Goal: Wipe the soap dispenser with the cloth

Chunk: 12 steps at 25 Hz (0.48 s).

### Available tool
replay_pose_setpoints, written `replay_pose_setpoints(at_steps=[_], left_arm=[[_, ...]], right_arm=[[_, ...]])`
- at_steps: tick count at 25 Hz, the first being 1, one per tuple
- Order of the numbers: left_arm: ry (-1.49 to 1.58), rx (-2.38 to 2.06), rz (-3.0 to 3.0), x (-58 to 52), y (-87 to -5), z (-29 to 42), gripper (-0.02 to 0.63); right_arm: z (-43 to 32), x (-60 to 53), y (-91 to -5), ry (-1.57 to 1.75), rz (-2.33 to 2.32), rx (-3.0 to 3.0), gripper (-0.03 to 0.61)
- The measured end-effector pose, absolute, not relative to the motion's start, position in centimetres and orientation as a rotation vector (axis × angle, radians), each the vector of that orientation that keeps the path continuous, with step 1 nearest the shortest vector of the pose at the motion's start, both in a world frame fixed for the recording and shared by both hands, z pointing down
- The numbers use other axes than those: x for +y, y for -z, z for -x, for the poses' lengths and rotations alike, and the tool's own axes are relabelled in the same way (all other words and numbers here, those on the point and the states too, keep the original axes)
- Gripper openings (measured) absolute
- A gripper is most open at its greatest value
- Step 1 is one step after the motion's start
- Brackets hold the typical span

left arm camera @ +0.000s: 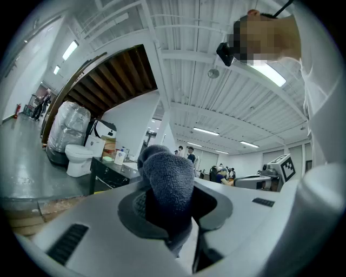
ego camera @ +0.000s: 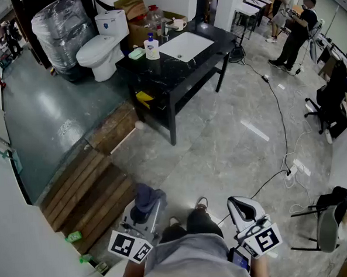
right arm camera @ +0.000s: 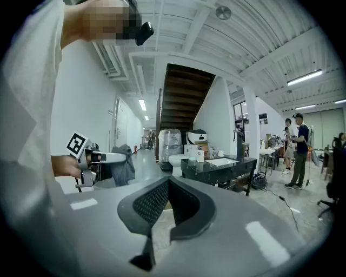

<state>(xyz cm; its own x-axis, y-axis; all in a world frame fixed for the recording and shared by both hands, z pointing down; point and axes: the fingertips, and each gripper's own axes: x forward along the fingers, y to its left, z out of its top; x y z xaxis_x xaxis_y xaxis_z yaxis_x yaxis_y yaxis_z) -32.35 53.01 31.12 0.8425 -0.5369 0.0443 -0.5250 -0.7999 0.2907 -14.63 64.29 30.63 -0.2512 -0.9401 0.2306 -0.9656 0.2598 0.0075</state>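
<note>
White toilet (ego camera: 102,47) stands left of a black table (ego camera: 161,76) bearing a white sink (ego camera: 185,46); plastic-wrapped bundle (ego camera: 61,26) beside the toilet; wooden steps (ego camera: 88,193) at lower left; cable (ego camera: 281,115) crosses the floor (ego camera: 221,147) at right.

Black table (ego camera: 158,77): white sink (ego camera: 185,46) set in the middle, soap dispenser (ego camera: 151,48) upright by the far-left edge, pale green dish (ego camera: 136,53) just beside it toward the left corner, white cup (ego camera: 179,24) near the far corner.

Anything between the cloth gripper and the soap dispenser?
Nothing visible. The left gripper, shut on the cloth, faces open floor up to the black table. The soap dispenser stands at the table's left end, beside the sink. The wooden steps lie off left.
</note>
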Motion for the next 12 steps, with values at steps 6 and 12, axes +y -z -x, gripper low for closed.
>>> replay_pose_setpoints(at_steps=[6, 12], left_arm=[[0.071, -0.801, -2.713, 52.2, -31.2, 31.5, 0.098], [0.087, -0.820, -2.702, 50.9, -30.6, 29.2, 0.099]], right_arm=[[13.9, 63.6, -30.3, -0.214, -1.767, -2.363, 0.000], [11.8, 61.5, -29.9, -0.205, -1.742, -2.375, 0.000]])
